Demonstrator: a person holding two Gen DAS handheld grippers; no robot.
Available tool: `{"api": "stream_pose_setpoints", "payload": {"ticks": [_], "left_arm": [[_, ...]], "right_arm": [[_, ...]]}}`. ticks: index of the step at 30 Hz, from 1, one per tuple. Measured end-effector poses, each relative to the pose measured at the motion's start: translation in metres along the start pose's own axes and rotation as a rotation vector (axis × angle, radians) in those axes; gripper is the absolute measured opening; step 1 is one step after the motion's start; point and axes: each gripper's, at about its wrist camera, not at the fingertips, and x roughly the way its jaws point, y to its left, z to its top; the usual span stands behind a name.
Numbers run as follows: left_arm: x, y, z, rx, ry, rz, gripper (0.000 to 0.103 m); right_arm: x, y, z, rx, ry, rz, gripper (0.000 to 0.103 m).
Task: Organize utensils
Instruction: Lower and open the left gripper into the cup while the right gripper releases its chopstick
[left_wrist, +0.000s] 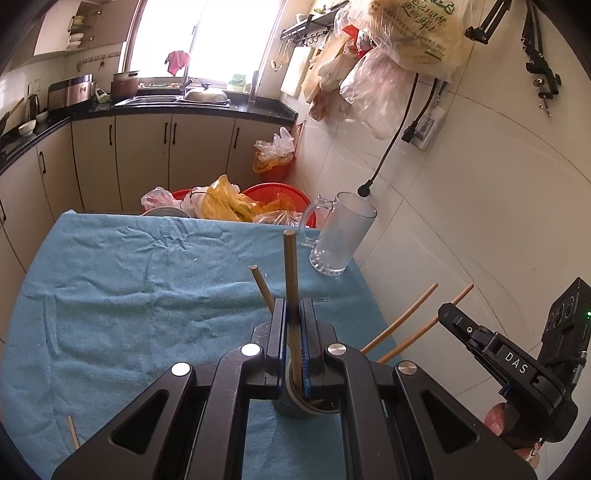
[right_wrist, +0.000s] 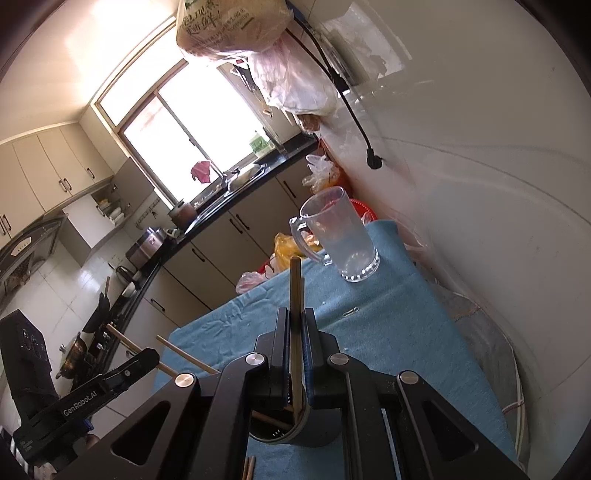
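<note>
I see the table, draped in a blue towel, in both views. Only the left wrist view shows a loose chopstick at the near towel edge; only the right shows a paperclip near the glass mug. The grey holder is largely hidden beneath both tongs. Left tongs are clamped on one chopstick; right tongs are clamped on another chopstick, lower ends inside the holder.

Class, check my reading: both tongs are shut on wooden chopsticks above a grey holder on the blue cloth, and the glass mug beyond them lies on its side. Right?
One slip: the mug stands upright on the cloth, as the left wrist view shows. The rest holds: left tongs and right tongs are shut on chopsticks above the holder.
</note>
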Motion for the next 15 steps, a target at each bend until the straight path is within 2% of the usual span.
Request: {"api": "stream_pose_setpoints", "payload": {"ticks": [6, 8, 10, 12, 15], "left_arm": [[0.000, 0.001, 0.002, -0.001, -0.011, -0.002, 0.008], [-0.002, 0.003, 0.002, -0.009, -0.012, -0.008, 0.015], [-0.009, 0.003, 0.002, -0.012, -0.030, -0.006, 0.032], [-0.018, 0.003, 0.001, -0.007, -0.056, 0.003, 0.034], [-0.033, 0.002, -0.002, 0.001, -0.078, 0.000, 0.037]], "right_arm": [[0.000, -0.001, 0.000, 0.008, 0.005, 0.026, 0.011], [-0.002, -0.001, 0.000, 0.005, -0.003, 0.019, 0.015], [-0.007, 0.000, 0.000, 0.008, -0.012, 0.023, 0.023], [-0.015, -0.001, -0.001, 0.016, -0.027, 0.022, 0.035], [-0.026, -0.002, -0.003, 0.021, -0.052, 0.014, 0.040]]}}
